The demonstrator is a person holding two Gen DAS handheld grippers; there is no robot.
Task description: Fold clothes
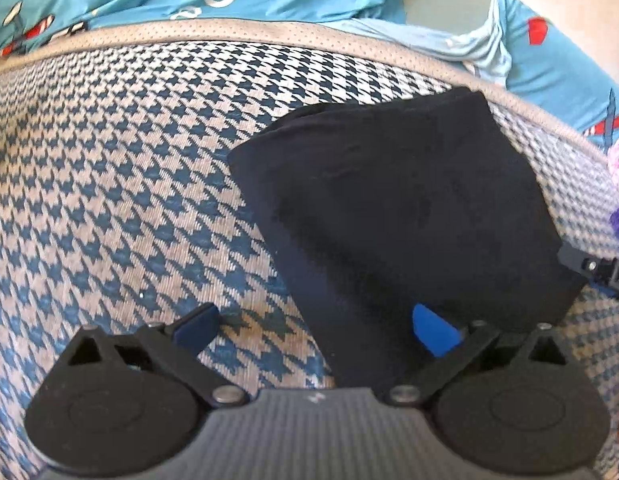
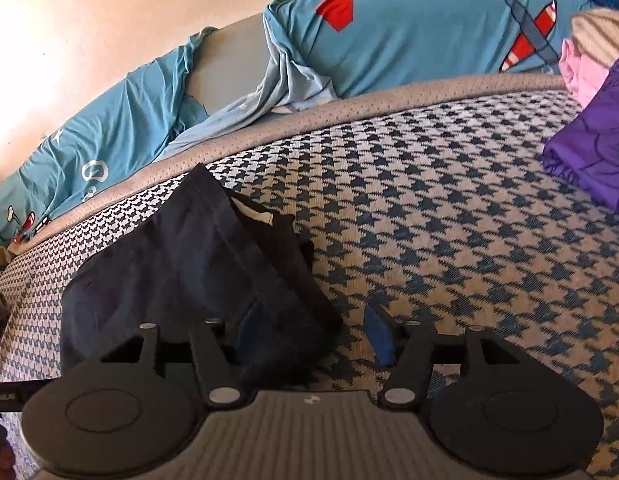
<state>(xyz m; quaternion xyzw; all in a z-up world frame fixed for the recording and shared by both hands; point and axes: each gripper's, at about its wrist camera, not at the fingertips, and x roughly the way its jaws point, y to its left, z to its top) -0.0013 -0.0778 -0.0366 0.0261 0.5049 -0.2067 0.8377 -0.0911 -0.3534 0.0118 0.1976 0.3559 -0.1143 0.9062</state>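
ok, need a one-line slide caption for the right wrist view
Open right tongs at the edge of a folded dark garment on a houndstooth mattress.

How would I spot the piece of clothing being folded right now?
Find the checked blue-and-white mattress. The dark navy garment lies folded on it near the far edge, between the two grippers. Unlike the purple and pink clothes heaped to one side, it is plain and almost black.

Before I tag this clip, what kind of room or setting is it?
Most likely a bedroom, with the work done on a bed. A houndstooth mattress fills both views, a loose blue airplane-print sheet bunches against a plain wall, and a dark folded garment lies on top.
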